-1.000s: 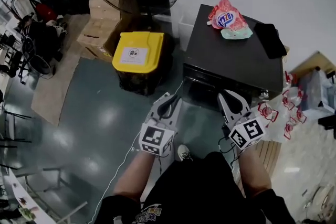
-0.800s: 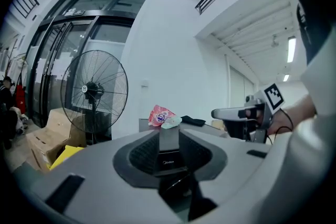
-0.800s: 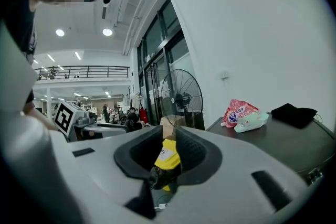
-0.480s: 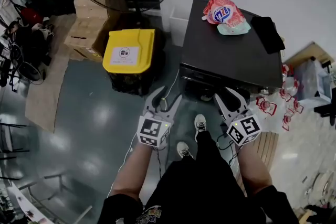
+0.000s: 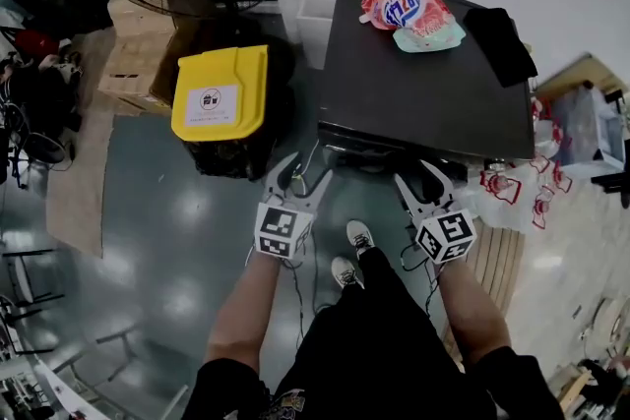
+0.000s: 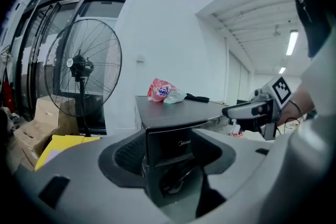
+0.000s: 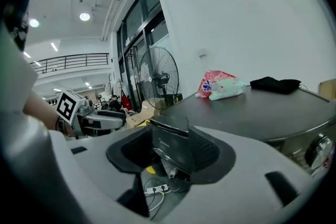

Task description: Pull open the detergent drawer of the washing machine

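1. Both pairs of jaws stand spread wide, having just been opening. The left gripper (image 5: 300,180) and the right gripper (image 5: 423,182) hold nothing, and only floor and distant machine show through each gap.
2. Both grippers lie just below the front edge of the washing machine (image 5: 423,84), which fills the upper centre of the head view.
3. We cannot pick out the detergent drawer. From above, the machine's front is a thin dark strip, and the left gripper view shows only a dark, dim front panel (image 6: 176,141).
4. A red bag (image 5: 402,3) and a black cloth (image 5: 500,44) lie on the machine's top, toward its far edge.
5. A second ago both pairs of jaws were together. The machine and the yellow bin (image 5: 219,91) have since slid up and to the left in the frame.
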`<state>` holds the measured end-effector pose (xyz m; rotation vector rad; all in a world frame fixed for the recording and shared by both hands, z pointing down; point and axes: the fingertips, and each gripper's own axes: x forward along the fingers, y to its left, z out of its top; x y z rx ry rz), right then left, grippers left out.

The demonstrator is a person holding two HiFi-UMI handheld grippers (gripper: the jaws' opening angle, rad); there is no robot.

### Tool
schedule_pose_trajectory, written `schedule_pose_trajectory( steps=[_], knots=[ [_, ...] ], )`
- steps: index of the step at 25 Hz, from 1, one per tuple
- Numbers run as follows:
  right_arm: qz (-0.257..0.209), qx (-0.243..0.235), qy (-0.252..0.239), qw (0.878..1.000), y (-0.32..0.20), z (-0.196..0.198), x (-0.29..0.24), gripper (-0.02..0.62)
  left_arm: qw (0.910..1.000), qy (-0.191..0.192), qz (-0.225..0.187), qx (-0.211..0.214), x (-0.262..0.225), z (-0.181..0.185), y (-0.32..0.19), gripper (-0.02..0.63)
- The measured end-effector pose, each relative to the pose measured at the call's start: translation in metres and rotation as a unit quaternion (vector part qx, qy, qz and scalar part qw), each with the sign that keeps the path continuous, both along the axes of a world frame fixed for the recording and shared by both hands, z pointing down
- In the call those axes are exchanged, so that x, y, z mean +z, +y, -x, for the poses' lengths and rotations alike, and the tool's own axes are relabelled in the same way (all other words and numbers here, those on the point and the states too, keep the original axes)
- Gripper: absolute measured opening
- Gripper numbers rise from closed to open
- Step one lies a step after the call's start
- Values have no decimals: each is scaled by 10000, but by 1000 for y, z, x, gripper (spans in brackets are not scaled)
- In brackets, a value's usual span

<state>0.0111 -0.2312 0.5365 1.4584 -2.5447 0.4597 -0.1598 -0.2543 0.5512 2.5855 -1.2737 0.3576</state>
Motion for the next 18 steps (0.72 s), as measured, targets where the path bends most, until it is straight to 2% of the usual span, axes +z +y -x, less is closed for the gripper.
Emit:
schedule_pose_trajectory(
  steps=[10, 13, 18],
  knots=[
    [646, 127, 110, 9978, -33, -16, 78, 222, 9985, -239, 495, -70, 63, -16, -51, 244],
    [666, 109, 94, 9977, -35, -17, 87, 198, 9980, -297, 555, -4, 73, -20, -60, 247],
    [725, -33, 160, 9972, -37, -10, 98, 213, 9974, -380, 576, 200, 82, -28, -69, 249]
  ],
)
